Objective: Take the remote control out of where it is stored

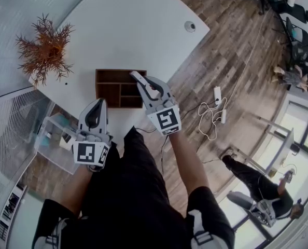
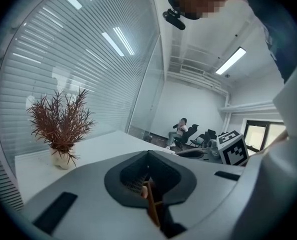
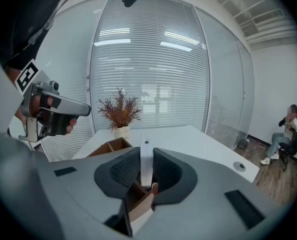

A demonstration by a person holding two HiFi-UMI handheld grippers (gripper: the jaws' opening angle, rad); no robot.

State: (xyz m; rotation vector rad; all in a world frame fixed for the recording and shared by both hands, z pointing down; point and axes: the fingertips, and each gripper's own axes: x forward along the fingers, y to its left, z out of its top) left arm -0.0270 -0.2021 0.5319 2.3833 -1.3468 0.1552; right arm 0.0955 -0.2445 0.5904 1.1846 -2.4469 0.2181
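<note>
The fingers of the right gripper (image 3: 146,176) are clamping a slim white remote control (image 3: 146,156) over the wooden organizer box (image 1: 112,90) at mid-frame on the white tabletop (image 1: 128,30), while the left gripper (image 1: 95,113), lower left, is pinching its fingers together on nothing.

Person in black, with 2 grey grippers.
A black top (image 1: 128,191) with short sleeves (image 1: 212,204) covers the torso. Just above the top, the left gripper (image 1: 100,102) and right gripper (image 1: 148,84) share smooth pale grey shells, dark mesh-textured pads (image 3: 122,172) and 1 white cube (image 1: 167,119) each, printed with black square markers.
</note>
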